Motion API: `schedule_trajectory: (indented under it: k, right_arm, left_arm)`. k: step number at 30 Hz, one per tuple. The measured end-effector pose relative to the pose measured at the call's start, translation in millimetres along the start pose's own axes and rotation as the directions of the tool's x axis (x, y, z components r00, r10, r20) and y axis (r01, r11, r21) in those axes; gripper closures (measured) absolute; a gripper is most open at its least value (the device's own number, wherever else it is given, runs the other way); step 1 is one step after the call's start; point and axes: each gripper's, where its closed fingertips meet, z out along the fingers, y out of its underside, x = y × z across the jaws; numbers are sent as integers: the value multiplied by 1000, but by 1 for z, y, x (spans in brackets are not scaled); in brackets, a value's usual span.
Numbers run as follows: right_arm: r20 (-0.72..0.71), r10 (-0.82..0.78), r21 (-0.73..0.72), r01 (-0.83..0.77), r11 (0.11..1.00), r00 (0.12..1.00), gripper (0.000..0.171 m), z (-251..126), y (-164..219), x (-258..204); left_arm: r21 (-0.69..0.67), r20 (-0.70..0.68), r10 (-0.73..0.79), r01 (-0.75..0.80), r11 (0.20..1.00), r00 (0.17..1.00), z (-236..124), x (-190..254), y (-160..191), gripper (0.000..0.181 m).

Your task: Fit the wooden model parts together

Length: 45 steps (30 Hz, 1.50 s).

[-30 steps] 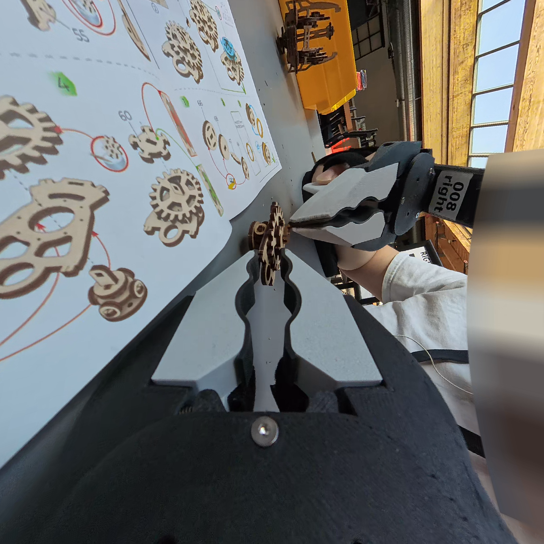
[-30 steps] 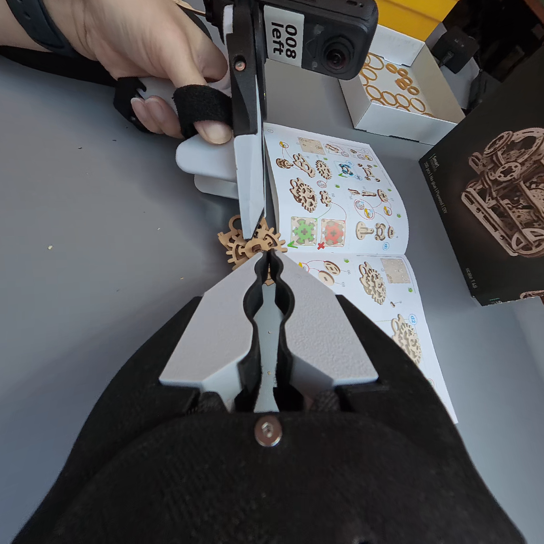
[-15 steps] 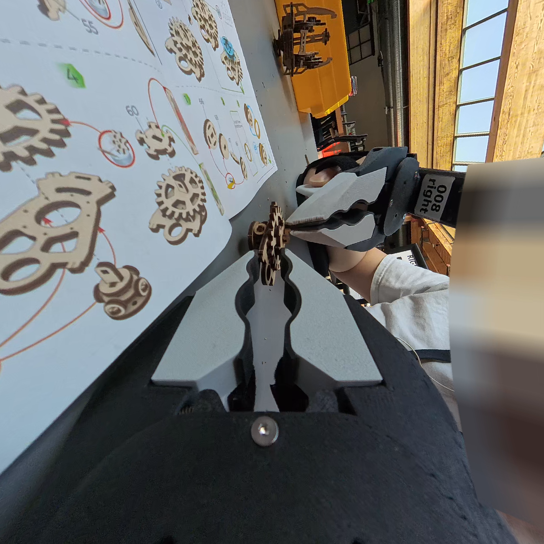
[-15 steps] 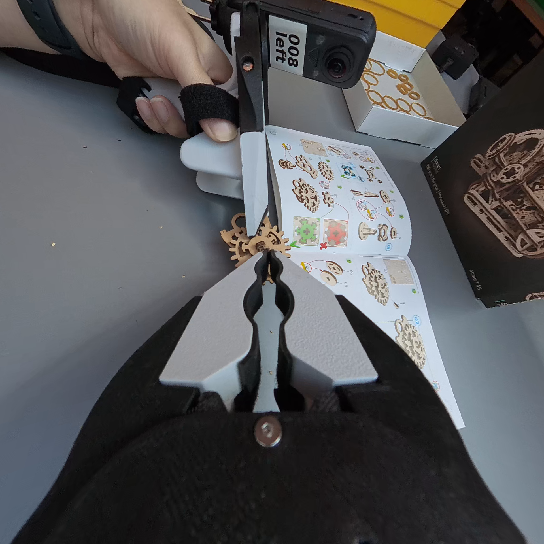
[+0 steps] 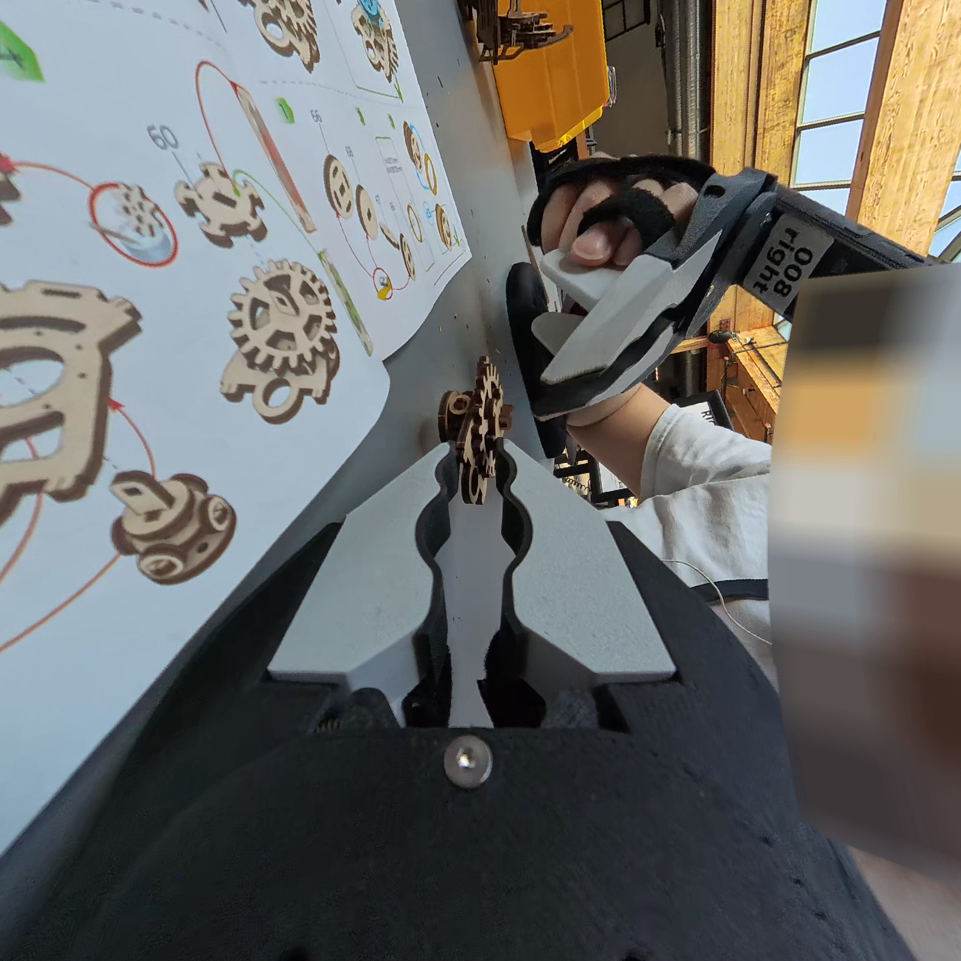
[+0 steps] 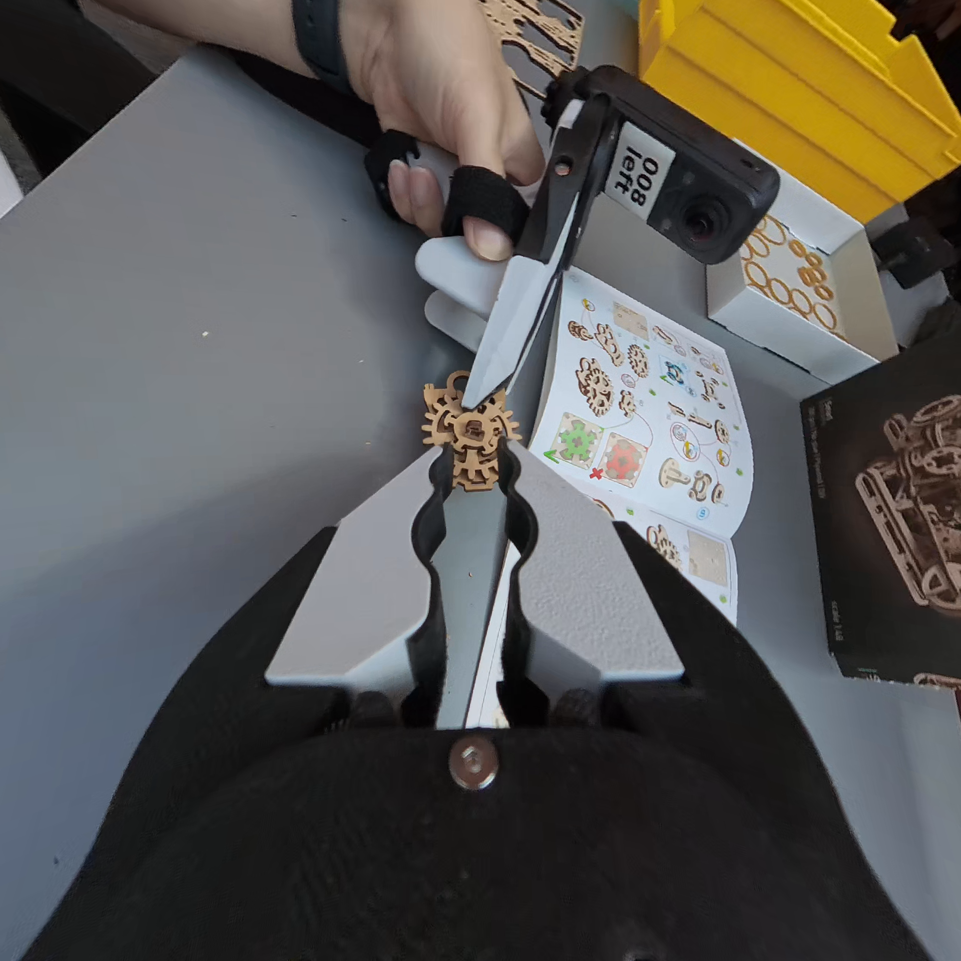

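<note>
A wooden gear assembly [image 5: 476, 431], a toothed wheel with a small hub, is pinched edge-on in my left gripper [image 5: 476, 452], which is shut on it just above the grey table. In the right wrist view the left gripper [image 6: 483, 398] comes in from above and grips the top of the gear assembly [image 6: 468, 437]. My right gripper [image 6: 474, 452] is open by a narrow gap, and the gear shows beyond its tips. In the left wrist view the right gripper [image 5: 546, 382] hangs a short way off the gear without touching it.
An open instruction booklet [image 6: 650, 416] lies right of the gear on the grey table [image 6: 208, 416]. A white box of wooden rings [image 6: 790, 291], yellow bins [image 6: 780, 78] and a black product box [image 6: 894, 520] stand to the right. A wooden part sheet [image 6: 535, 36] lies at the back. Both grippers' tips are close together, under 4 cm apart.
My right gripper was shut with its tip against the gear's hub. It has since opened slightly and drawn back. The left gripper has tilted and still holds the gear.
</note>
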Motion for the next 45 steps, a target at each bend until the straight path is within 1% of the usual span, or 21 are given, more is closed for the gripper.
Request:
schedule_trajectory:
  k: [2,5,9,13,24,28,32,35,38,40,43,45]
  right_arm:
    - [108,-56,46,51,998,993,156,-3,-9,-5]
    - [261,-73,65,58,996,963,156,-1,-19,-9]
    - [363,-106,32,101,994,926,161,9,-12,-16]
    - [389,-110,52,98,994,914,165,10,-10,-23]
    - [425,-64,64,40,997,903,164,11,-8,-23]
    - [446,-44,62,18,998,894,168,10,-7,-25]
    - [453,-14,57,-13,998,892,169,10,-7,-25]
    - [432,45,48,-73,996,901,169,8,-8,-23]
    - [347,119,39,-141,989,930,169,5,-7,-19]
    - [256,130,4,-135,991,958,169,4,-2,-14]
    - [172,166,30,-174,984,971,169,0,-9,-11]
    - [118,166,24,-170,985,979,170,0,-10,-8]
  left_arm:
    - [-20,-13,1,-1,1000,1000,1,2,3,170]
    - [-60,-32,10,-12,998,999,2,5,9,170]
    - [-91,-53,17,-21,996,998,3,8,15,170]
    - [-106,-56,19,-25,994,998,4,8,16,170]
    - [-120,-60,23,-31,992,998,5,9,18,170]
    - [-123,-57,25,-32,992,998,6,8,19,170]
    - [-122,-56,26,-33,992,998,6,8,19,170]
    - [-104,-65,19,-26,994,998,5,9,16,170]
    - [-96,-58,20,-25,995,998,5,8,16,170]
    - [-89,-55,18,-23,996,998,5,8,15,170]
    - [-75,-51,15,-19,997,999,5,8,13,170]
    - [-72,-48,15,-18,997,999,5,7,13,170]
